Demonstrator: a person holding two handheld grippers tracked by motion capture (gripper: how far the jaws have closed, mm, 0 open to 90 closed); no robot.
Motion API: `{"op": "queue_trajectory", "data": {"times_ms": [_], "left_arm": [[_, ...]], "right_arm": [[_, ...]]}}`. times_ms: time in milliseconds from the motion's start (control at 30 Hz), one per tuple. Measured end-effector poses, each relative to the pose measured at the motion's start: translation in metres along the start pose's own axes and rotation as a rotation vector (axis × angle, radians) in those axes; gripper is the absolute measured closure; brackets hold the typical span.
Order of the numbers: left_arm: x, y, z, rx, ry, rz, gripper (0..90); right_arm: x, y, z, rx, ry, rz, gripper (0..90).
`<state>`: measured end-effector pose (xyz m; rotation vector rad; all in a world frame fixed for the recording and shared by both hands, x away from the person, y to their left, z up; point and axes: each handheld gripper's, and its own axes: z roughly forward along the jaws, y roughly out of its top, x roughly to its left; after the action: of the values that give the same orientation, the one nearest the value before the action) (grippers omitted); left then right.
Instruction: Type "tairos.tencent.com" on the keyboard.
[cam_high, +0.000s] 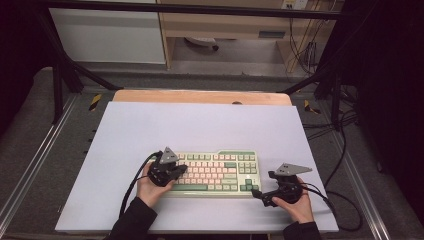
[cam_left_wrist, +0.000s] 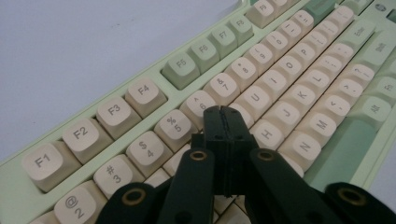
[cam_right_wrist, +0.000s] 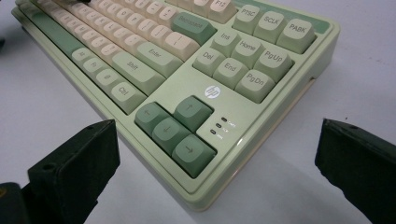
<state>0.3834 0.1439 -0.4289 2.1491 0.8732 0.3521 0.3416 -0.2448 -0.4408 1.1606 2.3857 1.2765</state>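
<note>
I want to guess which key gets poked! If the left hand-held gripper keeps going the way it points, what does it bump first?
Probably the keyboard. The left hand-held gripper, jaws shut, points down at the cream keys, its tips near the T or Y key. Which exactly is hard to judge.

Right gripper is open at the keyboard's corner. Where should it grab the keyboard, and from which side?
Likely the keyboard's right short edge beside the arrow keys, approached from that right end. The case lies flat and is thin there, and the open right gripper already straddles that corner.

White mat (cam_high: 200, 125) lies bare beyond the keyboard (cam_high: 215, 172); both tools flank its near corners.
</note>
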Motion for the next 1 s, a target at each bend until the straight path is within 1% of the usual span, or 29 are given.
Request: {"op": "queue_trajectory", "data": {"times_ms": [100,167,433,600,833,1000], "left_arm": [[0.0,0.0,-0.001,0.0,-0.002,-0.001,90.0],[0.0,0.0,-0.003,-0.01,-0.008,-0.002,90.0],[0.001,0.0,-0.018,-0.032,-0.029,-0.006,90.0],[0.004,-0.006,-0.027,-0.038,-0.025,-0.004,90.0],[0.012,-0.016,-0.042,-0.044,-0.012,-0.022,90.0],[0.016,-0.02,-0.047,-0.039,-0.004,-0.03,90.0]], "right_arm": [[0.0,0.0,0.0,-0.001,-0.001,-0.001,0.5],[0.0,0.0,0.0,0.001,0.0,0.001,0.5],[0.0,0.0,0.0,0.0,0.0,-0.001,0.5],[0.0,0.0,0.0,0.0,0.0,-0.002,0.5],[0.0,0.0,0.0,-0.001,-0.001,-0.004,0.5],[0.0,0.0,0.0,-0.003,0.001,-0.003,0.5]]}}
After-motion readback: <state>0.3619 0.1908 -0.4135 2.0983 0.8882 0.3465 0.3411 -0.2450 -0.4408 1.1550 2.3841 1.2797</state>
